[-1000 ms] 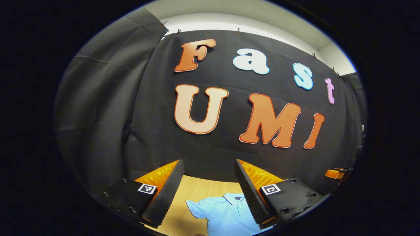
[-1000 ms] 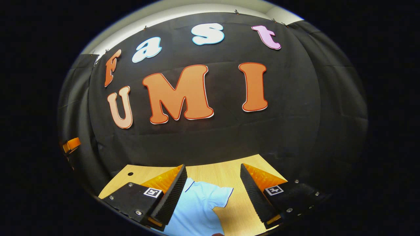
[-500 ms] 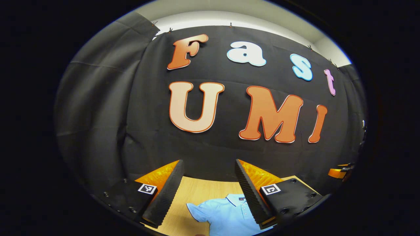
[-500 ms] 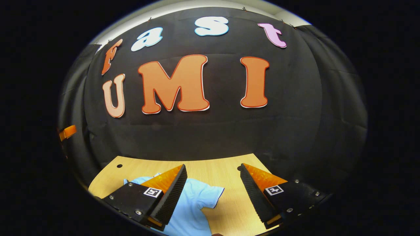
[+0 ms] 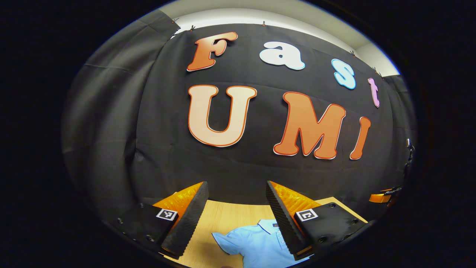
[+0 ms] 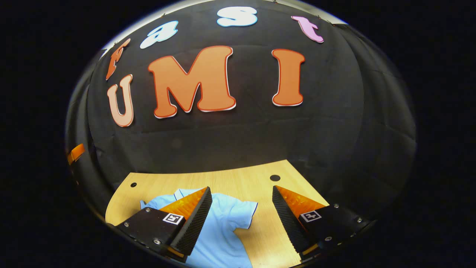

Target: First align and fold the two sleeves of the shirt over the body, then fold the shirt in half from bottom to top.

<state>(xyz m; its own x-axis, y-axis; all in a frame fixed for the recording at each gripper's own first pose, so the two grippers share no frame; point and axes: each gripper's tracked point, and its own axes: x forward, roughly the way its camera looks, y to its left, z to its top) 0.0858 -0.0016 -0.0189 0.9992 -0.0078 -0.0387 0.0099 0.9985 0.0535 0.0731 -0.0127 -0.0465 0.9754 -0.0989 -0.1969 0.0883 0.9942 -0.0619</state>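
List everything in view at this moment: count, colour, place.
shirt: 1, light blue, lying flat on the table, sleeves spread out, collar toward the wall
table: 1, light wood, against the wall, small round holes near its far edge
wall cloth: 1, black, behind the table
left gripper: 1, above the table's near side, fingers apart, holding nothing
right gripper: 1, above the shirt's sleeve side, fingers apart, holding nothing

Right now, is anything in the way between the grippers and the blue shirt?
Nothing visible is. The light blue polo shirt lies flat on the wooden table, sleeves spread out. The right gripper and left gripper both hang open above it, with only open air between.
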